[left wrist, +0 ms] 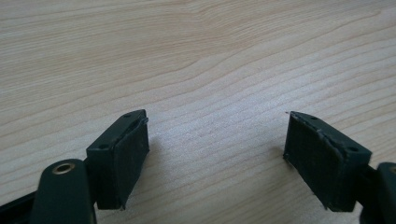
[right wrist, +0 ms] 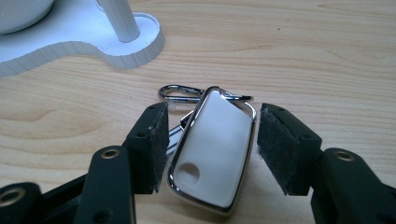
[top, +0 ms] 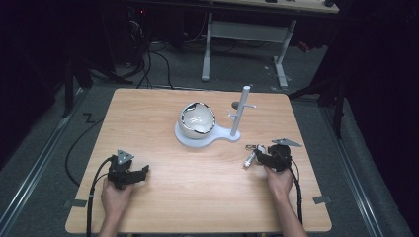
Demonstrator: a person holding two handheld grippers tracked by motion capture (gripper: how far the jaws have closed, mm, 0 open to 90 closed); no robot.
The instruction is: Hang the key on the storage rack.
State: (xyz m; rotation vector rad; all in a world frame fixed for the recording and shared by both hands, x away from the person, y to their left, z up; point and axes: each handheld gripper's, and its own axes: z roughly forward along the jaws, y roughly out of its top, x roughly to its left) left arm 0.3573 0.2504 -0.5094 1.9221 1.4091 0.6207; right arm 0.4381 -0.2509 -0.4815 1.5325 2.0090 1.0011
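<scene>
A white key fob [right wrist: 212,149] with a chrome rim and a metal clip [right wrist: 180,92] lies flat on the wooden table [right wrist: 303,56]. My right gripper [right wrist: 212,121] straddles it, one black pad on each side, and a small gap shows at the right pad. In the high view the fob [top: 250,158] lies at the right of the table, at the tip of the right gripper [top: 258,158]. My left gripper [top: 143,170] rests at the front left. Its jaws [left wrist: 217,135] stand wide apart over bare wood, with nothing between them.
A white stand [top: 197,139] sits mid-table, carrying a pale bowl-shaped shell [top: 196,120] and an upright pole with pegs [top: 241,111]. Its base [right wrist: 116,51] lies just beyond the fob in the right gripper view. A desk frame and cables stand on the floor behind the table.
</scene>
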